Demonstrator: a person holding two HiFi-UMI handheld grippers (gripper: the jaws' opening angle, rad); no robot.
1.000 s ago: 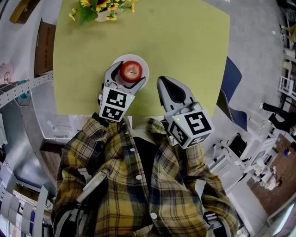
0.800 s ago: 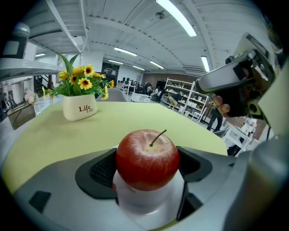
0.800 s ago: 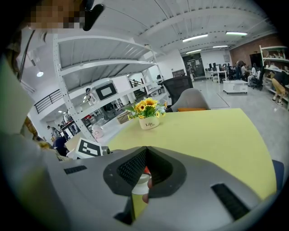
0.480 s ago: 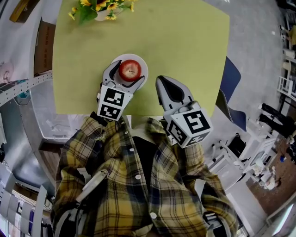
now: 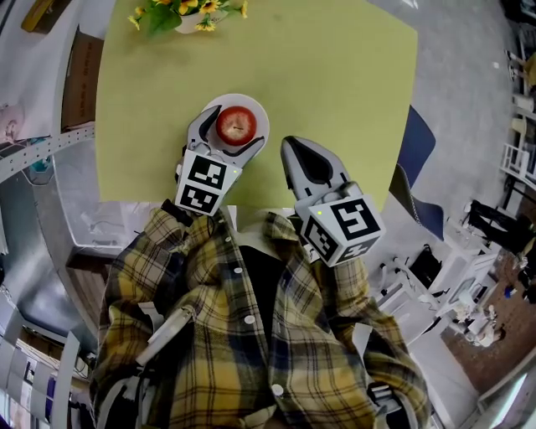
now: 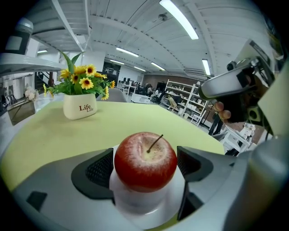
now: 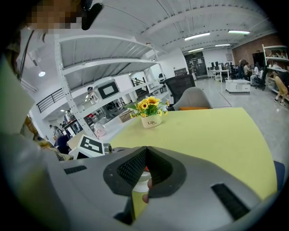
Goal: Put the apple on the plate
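Jaws of the left tool (image 5: pixel 234 132) are released, apart on either side of the apple (image 5: pixel 237 123), which sits stem-up on the white plate (image 5: pixel 260 111), centre-left of the frame, on the green bench (image 5: pixel 335 75). Just right of it, the right tool (image 5: pixel 295 152) is clenched on nothing.

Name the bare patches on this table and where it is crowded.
Free: the middle and right of the yellow-green table, from the white flower pot to the white plate. Crowded: near edge, with red apple, left gripper, right gripper.
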